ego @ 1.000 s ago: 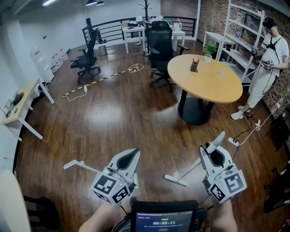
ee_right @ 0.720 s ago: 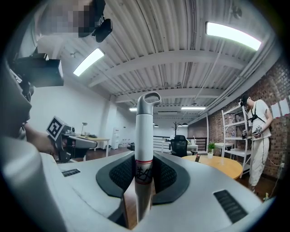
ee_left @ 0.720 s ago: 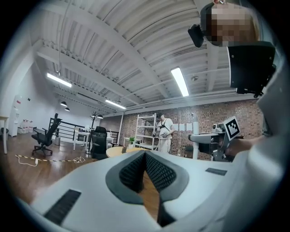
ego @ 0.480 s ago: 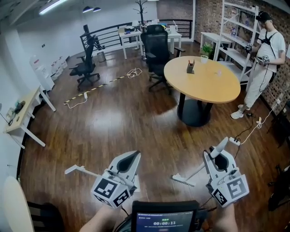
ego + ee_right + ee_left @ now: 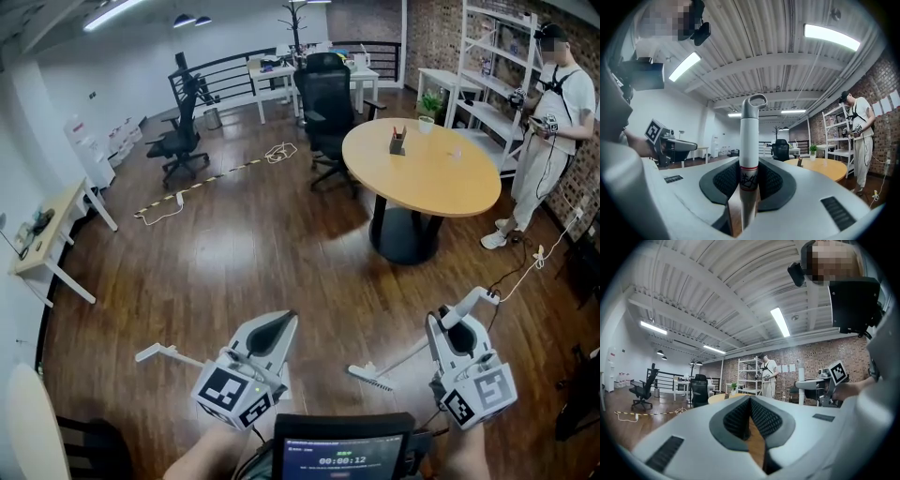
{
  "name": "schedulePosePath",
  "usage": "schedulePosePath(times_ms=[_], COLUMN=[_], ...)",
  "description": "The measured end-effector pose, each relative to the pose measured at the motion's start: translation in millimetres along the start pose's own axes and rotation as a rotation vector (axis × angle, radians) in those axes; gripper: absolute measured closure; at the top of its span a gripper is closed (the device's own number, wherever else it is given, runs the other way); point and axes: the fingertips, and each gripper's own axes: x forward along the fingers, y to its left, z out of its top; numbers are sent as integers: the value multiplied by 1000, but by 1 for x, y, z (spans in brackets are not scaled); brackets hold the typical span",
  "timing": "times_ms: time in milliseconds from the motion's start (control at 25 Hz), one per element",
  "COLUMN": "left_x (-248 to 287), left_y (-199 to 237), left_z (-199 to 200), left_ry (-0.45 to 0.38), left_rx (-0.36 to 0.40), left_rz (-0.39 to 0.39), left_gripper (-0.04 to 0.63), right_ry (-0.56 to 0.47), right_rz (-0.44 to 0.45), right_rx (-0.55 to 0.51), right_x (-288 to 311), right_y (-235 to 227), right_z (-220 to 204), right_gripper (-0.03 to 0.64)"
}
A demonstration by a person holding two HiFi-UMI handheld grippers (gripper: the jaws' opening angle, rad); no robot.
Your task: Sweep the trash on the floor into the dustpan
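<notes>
Right gripper [image 5: 457, 323]: the jaws are clamped on the white handle of a broom [image 5: 749, 140]. In the right gripper view the looped handle end is seen standing up past the jaws. The brush head [image 5: 367, 377] is carried low at 9 o'clock of that gripper, close to the wood floor [image 5: 281, 253]; contact cannot be told.

Left gripper [image 5: 284, 321]: the jaws are pressed together, and nothing is seen between them in the left gripper view. A white bar [image 5: 155, 353] sticks out at 9 o'clock of it and is judged likely the dustpan's handle. Whether it is carried cannot be told, and the pan itself is not made out.

No trash is made out on the boards nearby.

Progress, as judged: the broom is in hand, but no sweeping has been done. Locating the trash, placing the dustpan and sweeping are all left.
</notes>
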Motion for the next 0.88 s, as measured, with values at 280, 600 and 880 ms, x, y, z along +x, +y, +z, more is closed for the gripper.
schedulePosePath(times_ms=[280, 600, 880], left_x=[5, 11, 15], left_y=[17, 25, 36], left_z=[1, -2, 0], left_ry=[-1, -1, 0], left_rx=[-8, -31, -32], left_rz=[18, 27, 43], left_gripper=[572, 572, 572], right_ry=[-1, 3, 2], right_rz=[-6, -7, -9], right_rx=[10, -3, -13], right_x=[16, 24, 32], right_y=[-4, -8, -14], right_z=[2, 5, 12], right_gripper=[514, 514, 514])
